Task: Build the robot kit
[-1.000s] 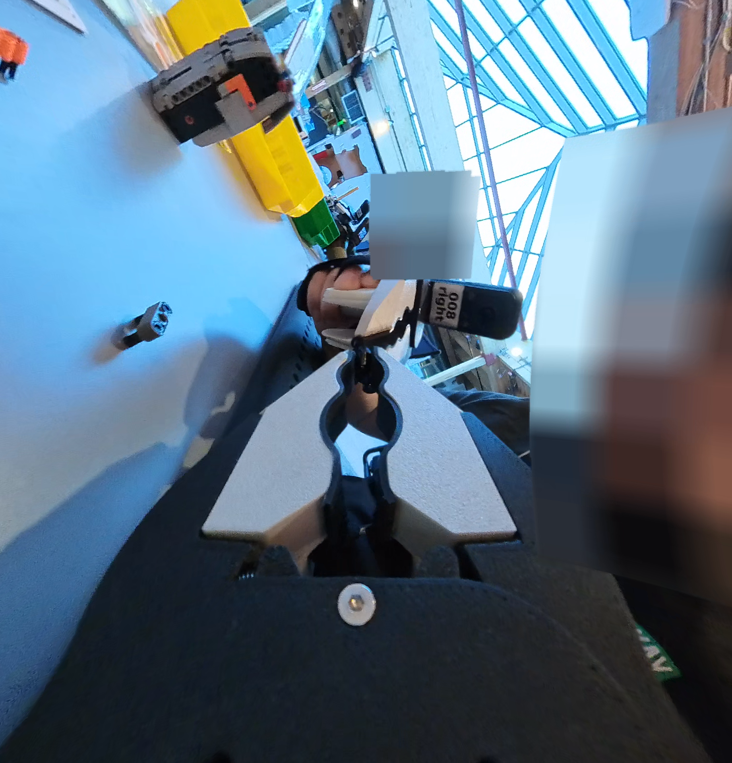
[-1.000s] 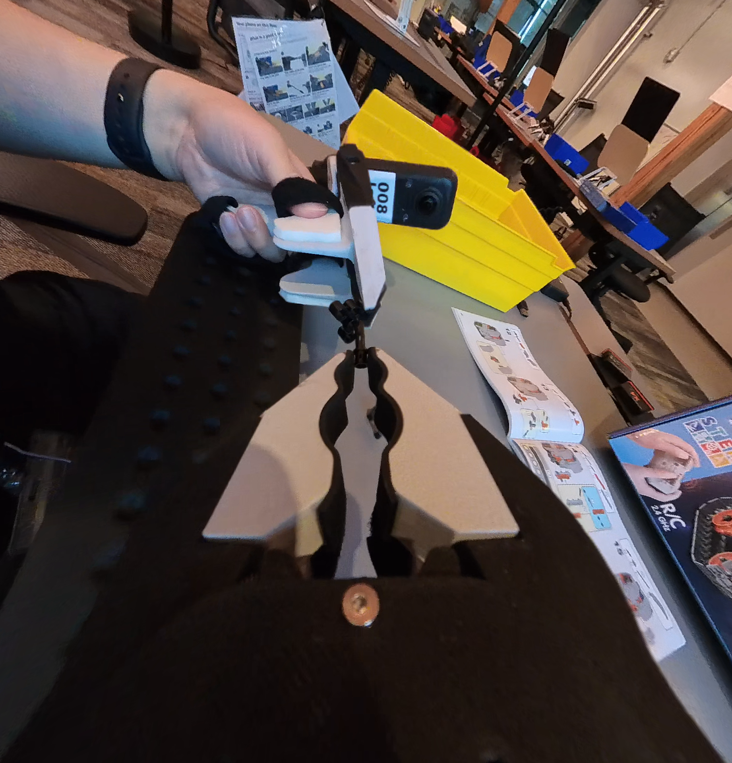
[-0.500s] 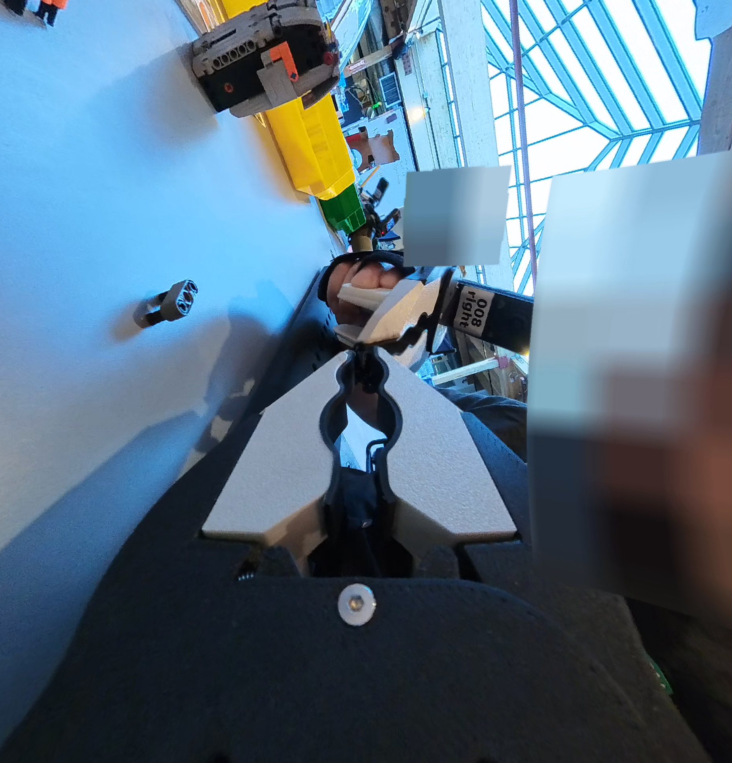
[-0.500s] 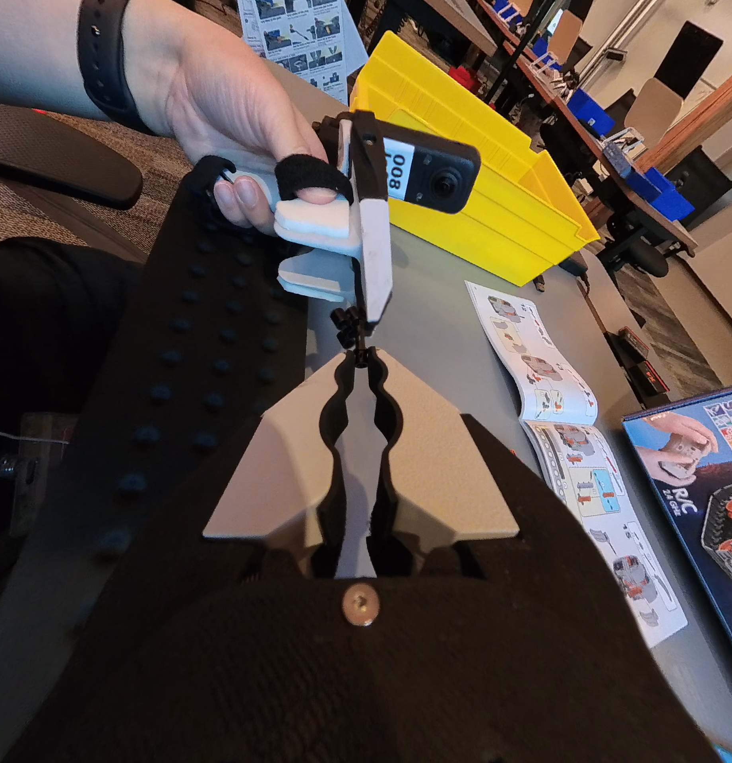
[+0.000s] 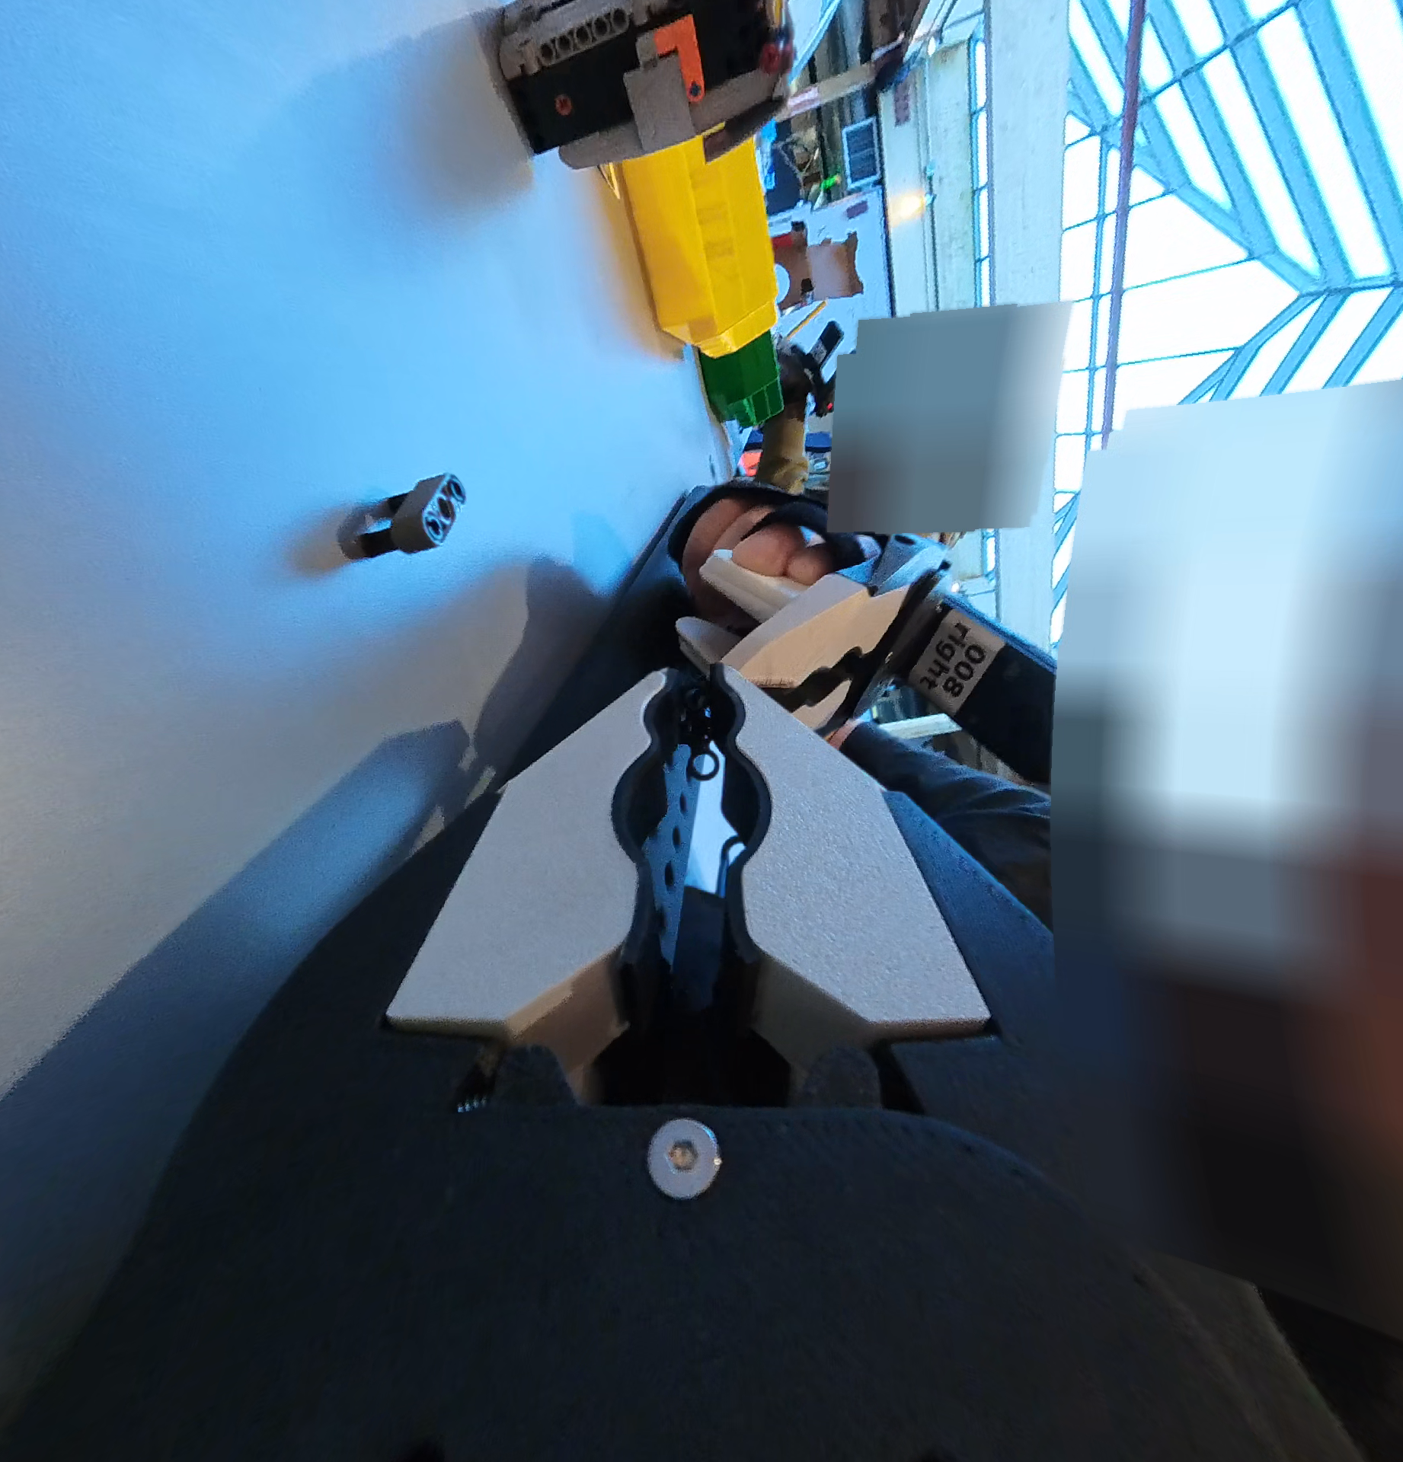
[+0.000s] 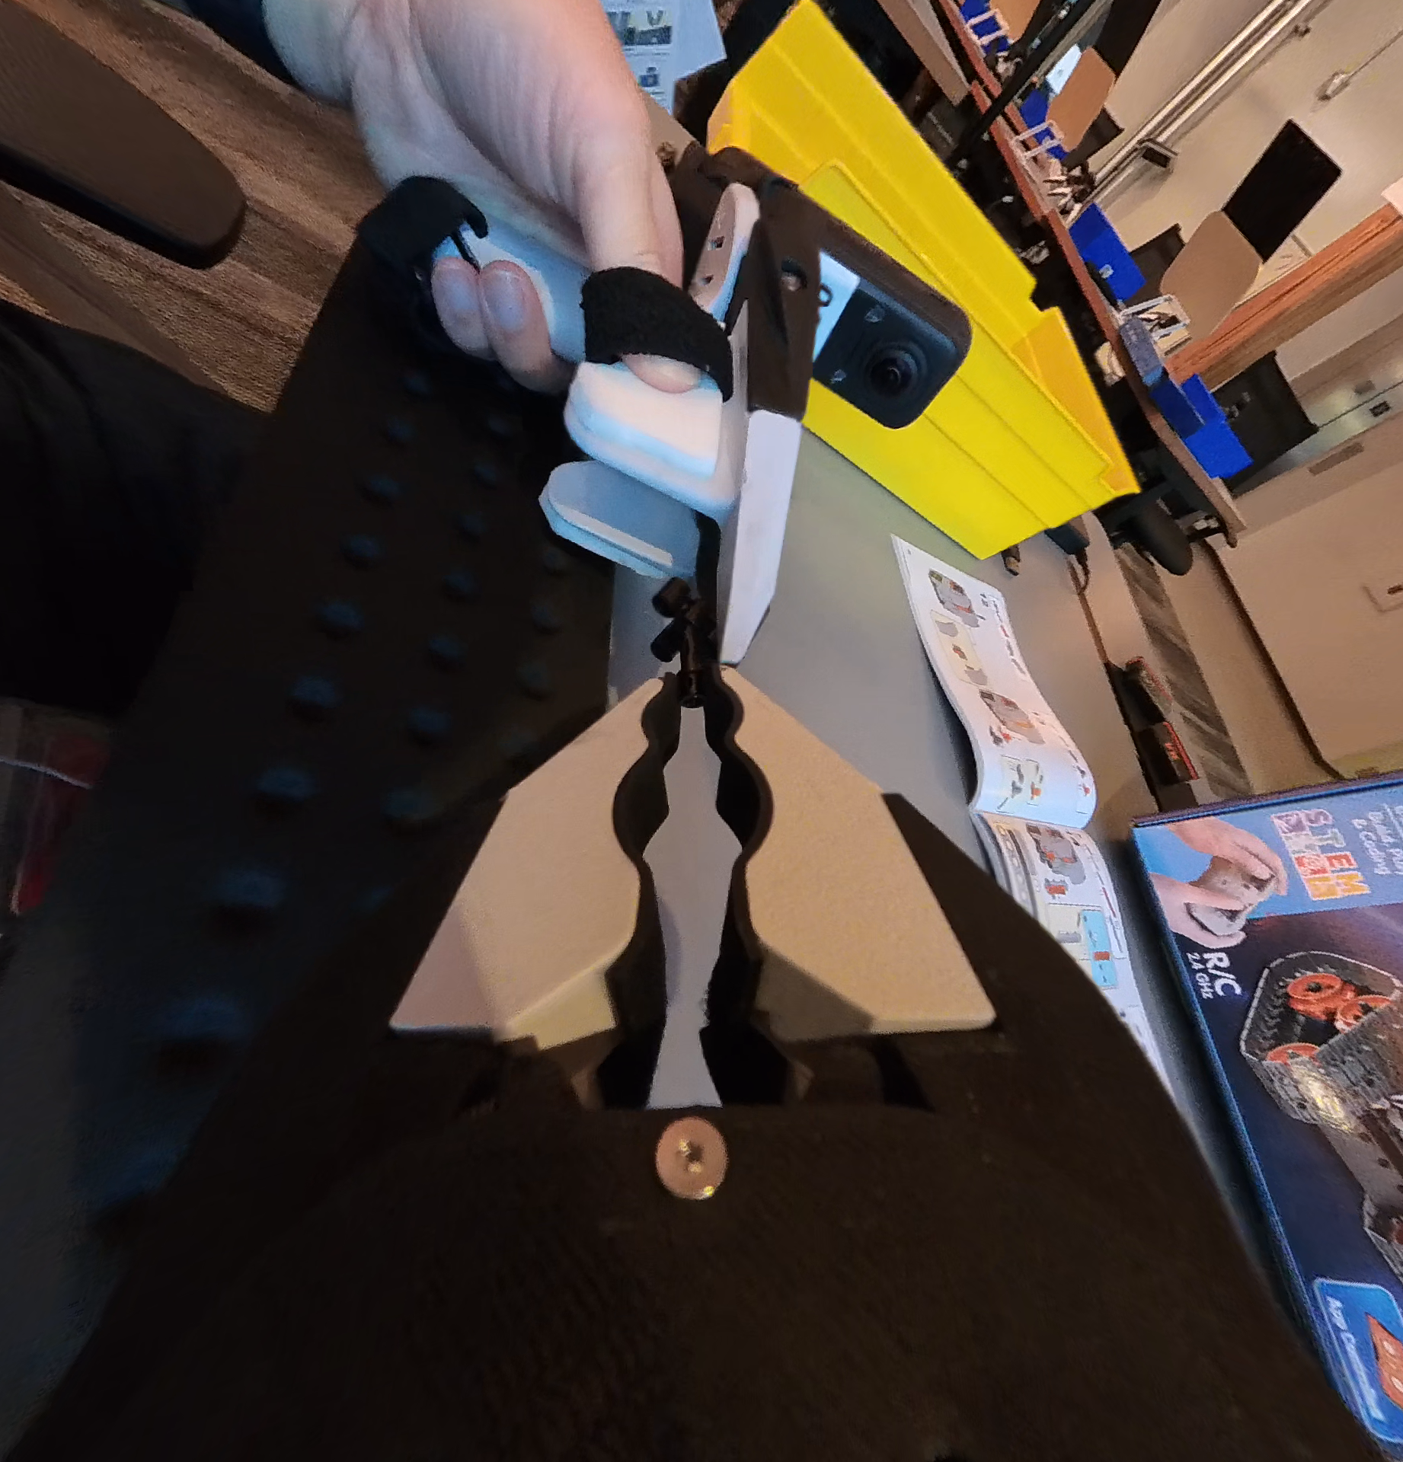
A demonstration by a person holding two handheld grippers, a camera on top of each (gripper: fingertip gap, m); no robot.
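Observation:
My two grippers meet tip to tip above the grey table (image 6: 841, 672). My left gripper (image 5: 689, 682) is shut on a small black pin piece (image 5: 697, 724) held between its tips. My right gripper (image 6: 689, 682) is shut on the same small black piece (image 6: 682, 625), which sticks out from its tips up to the left gripper's white fingers (image 6: 750, 538). In the left wrist view the right gripper's white fingers (image 5: 809, 641) lie just beyond my tips, angled right. A hand (image 6: 524, 119) holds the left gripper.
A small grey connector (image 5: 413, 518) lies loose on the table. A partly built grey and black model (image 5: 643, 71) stands farther off by yellow (image 5: 702, 237) and green (image 5: 742, 388) bins. An open instruction booklet (image 6: 999, 712) and a blue box (image 6: 1315, 1028) lie to the right. Only a small space, under 4 cm, lies between the two pairs of fingers.
The grippers have drawn closer and tilted against each other. In the right wrist view the left gripper looms larger; in the left wrist view the right gripper has swung right. Both stay shut on the piece.

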